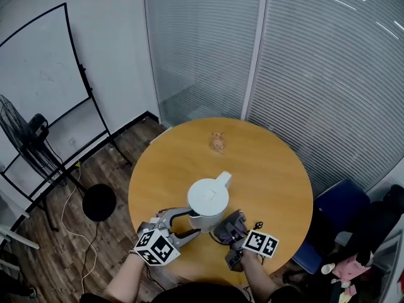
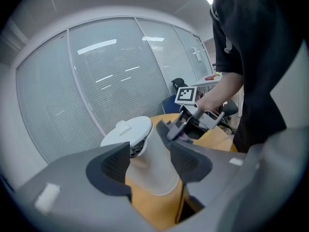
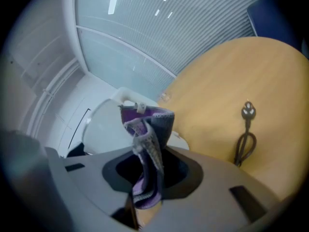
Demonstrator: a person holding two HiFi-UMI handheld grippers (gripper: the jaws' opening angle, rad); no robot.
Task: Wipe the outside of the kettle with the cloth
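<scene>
A white kettle (image 1: 208, 201) stands near the front of the round wooden table (image 1: 271, 169). My left gripper (image 1: 188, 225) is at its left side by the dark handle. In the left gripper view its pads (image 2: 115, 166) sit against both sides of the kettle's lower body (image 2: 147, 153), shut on it. My right gripper (image 1: 235, 232) is shut on a purple and grey cloth (image 1: 226, 226), held at the kettle's near right side. In the right gripper view the cloth (image 3: 147, 139) stands up between the jaws, in front of the kettle (image 3: 104, 127).
A black plug and cord (image 3: 246, 124) lie on the table right of the cloth, also in the head view (image 1: 257, 225). A small glass object (image 1: 218, 142) sits at the far side. A blue chair (image 1: 338, 210) stands to the right, and a fan (image 1: 31, 137) and a whiteboard to the left.
</scene>
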